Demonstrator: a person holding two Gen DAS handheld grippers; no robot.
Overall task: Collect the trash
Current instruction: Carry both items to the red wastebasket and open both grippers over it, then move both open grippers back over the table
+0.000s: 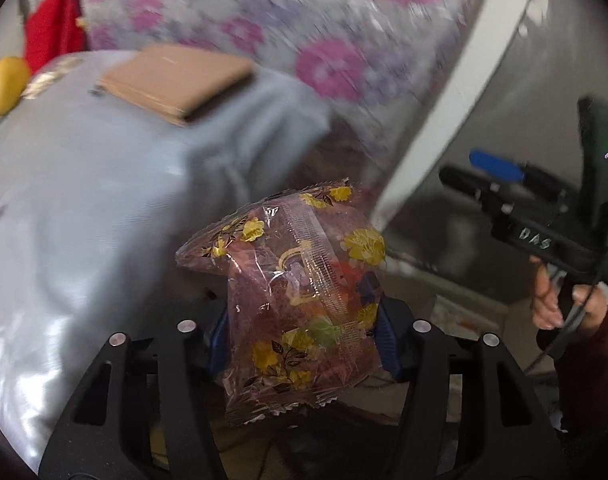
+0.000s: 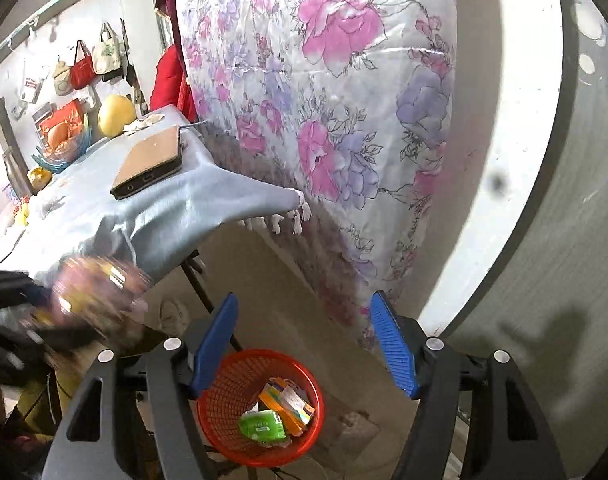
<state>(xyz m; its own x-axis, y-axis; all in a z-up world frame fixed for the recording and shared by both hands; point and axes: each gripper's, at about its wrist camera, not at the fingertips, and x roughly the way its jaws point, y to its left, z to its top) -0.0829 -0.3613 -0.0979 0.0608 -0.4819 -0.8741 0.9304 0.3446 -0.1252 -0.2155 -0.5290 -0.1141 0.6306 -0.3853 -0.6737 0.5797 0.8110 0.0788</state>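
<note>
My left gripper (image 1: 304, 332) is shut on a clear pinkish snack wrapper (image 1: 296, 292) printed with yellow flowers; it holds the wrapper in the air beside the table's edge. The wrapper also shows as a blur at the left of the right wrist view (image 2: 96, 292). My right gripper (image 2: 304, 344) is open and empty, with its blue pads (image 2: 392, 344) spread wide above a red mesh waste basket (image 2: 224, 424) on the floor. The basket holds a green packet (image 2: 264, 426) and an orange-white packet (image 2: 288, 400). The right gripper also shows at the right of the left wrist view (image 1: 492, 176).
A table under a pale blue cloth (image 2: 104, 208) stands at the left, with a brown-cased tablet (image 2: 150, 160), a yellow pomelo (image 2: 116, 114) and a fruit bowl (image 2: 60, 148). A floral quilt (image 2: 324, 100) hangs behind. A grey wall (image 2: 564, 240) is at the right.
</note>
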